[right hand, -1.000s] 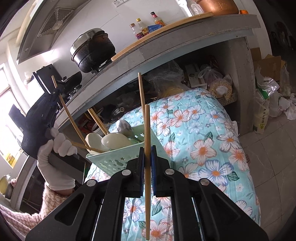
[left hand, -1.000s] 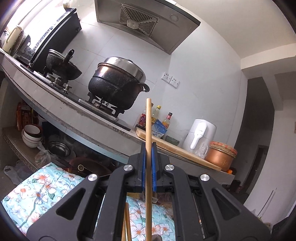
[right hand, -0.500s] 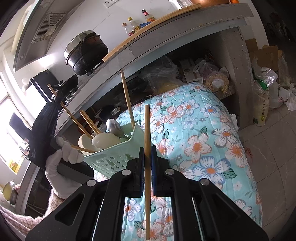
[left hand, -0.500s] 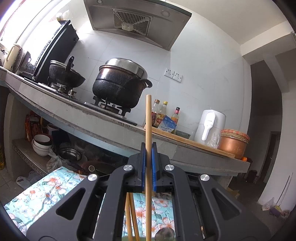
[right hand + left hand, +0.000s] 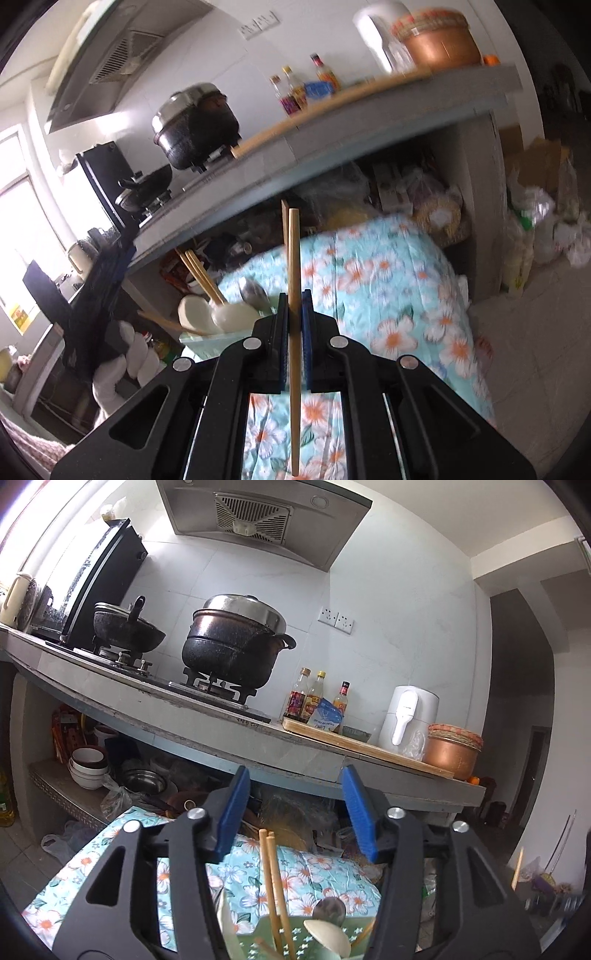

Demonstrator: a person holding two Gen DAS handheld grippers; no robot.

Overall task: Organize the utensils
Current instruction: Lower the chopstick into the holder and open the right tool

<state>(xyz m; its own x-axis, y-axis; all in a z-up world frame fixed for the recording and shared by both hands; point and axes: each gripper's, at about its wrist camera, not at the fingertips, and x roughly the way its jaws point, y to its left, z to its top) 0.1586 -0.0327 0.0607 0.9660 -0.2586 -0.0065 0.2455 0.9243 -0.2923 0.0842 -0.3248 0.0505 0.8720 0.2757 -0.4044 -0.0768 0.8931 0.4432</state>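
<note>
While our right gripper [image 5: 294,325] clenches one upright wooden chopstick [image 5: 294,295] between its blue pads, our left gripper [image 5: 295,812] hangs with its fingers spread wide and nothing between them. Just beyond it, at six o'clock, the green utensil basket [image 5: 295,936] holds two chopsticks [image 5: 273,878] and spoons [image 5: 328,941] on the floral cloth [image 5: 251,867]. Farther off, toward twelve o'clock, a black pot [image 5: 232,650] sits on the stove.
</note>
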